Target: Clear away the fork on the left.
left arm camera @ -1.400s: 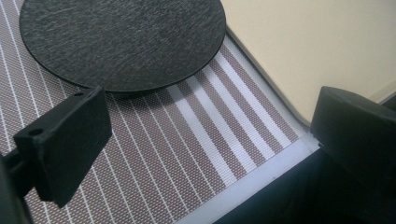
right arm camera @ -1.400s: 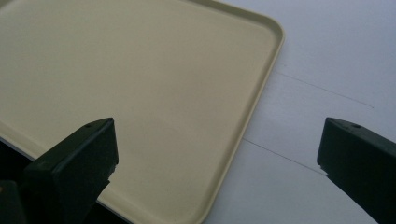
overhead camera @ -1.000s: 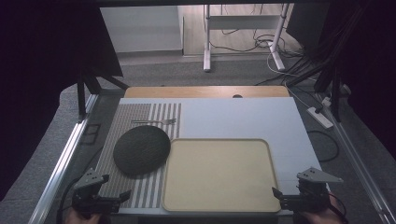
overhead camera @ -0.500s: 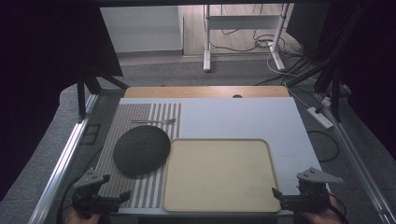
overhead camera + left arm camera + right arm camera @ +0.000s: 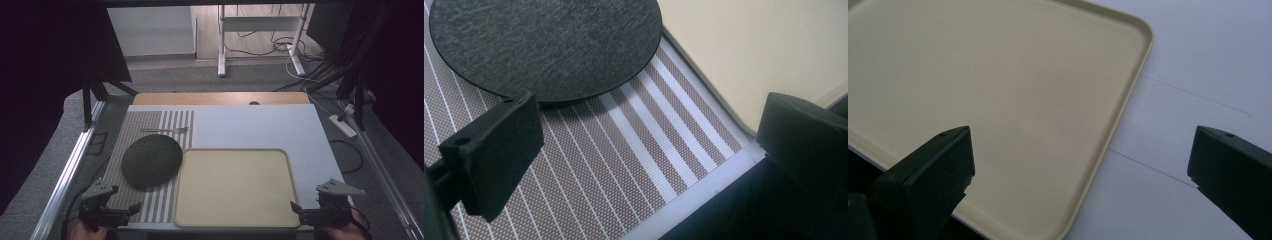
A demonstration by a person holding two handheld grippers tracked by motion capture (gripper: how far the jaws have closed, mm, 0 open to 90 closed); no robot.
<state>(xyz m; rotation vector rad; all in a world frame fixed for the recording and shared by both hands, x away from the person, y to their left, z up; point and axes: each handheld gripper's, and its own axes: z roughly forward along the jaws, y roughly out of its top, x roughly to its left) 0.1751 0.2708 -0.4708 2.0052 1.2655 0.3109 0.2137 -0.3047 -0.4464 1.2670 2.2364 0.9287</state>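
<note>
Both grippers hung wide open and empty at the counter's near edge: the left gripper (image 5: 107,212) near the dark plate (image 5: 151,160), the right gripper (image 5: 320,210) beside the tray's (image 5: 235,187) corner.

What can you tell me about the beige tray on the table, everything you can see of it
The beige tray is a shallow rectangle with rounded corners and a low raised rim, matte, plastic by its look, with nothing on it. It lies flat at the near middle of the white table. Its left edge meets the striped placemat, beside the dark round mat. The right gripper, jaws apart, hovers at its near right corner.
</note>
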